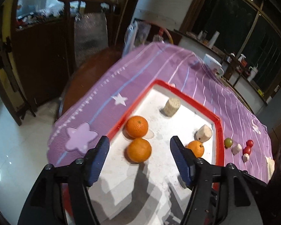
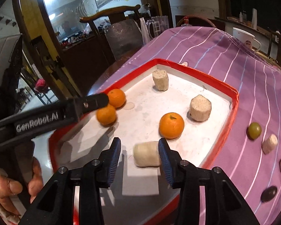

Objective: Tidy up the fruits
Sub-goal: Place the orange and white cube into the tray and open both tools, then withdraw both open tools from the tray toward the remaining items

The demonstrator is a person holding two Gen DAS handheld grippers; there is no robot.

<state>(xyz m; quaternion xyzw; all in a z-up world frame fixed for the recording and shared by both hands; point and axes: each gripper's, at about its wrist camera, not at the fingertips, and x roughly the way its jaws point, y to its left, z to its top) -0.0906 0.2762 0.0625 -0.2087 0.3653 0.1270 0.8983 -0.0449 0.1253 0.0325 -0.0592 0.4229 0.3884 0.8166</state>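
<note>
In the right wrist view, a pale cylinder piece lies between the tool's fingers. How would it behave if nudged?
The pale cylinder piece lies on its side, so it would probably roll on the tray's smooth floor. Its surface looks rough and fibrous, likely easy to grip. It may be fairly light, though that is uncertain.

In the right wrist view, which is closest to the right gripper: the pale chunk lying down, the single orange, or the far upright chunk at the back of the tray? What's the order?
From the right gripper:
1. Pale lying chunk, between the fingers.
2. Single orange, just beyond, slightly right.
3. Far upright chunk, by the back wall of the tray.
</note>
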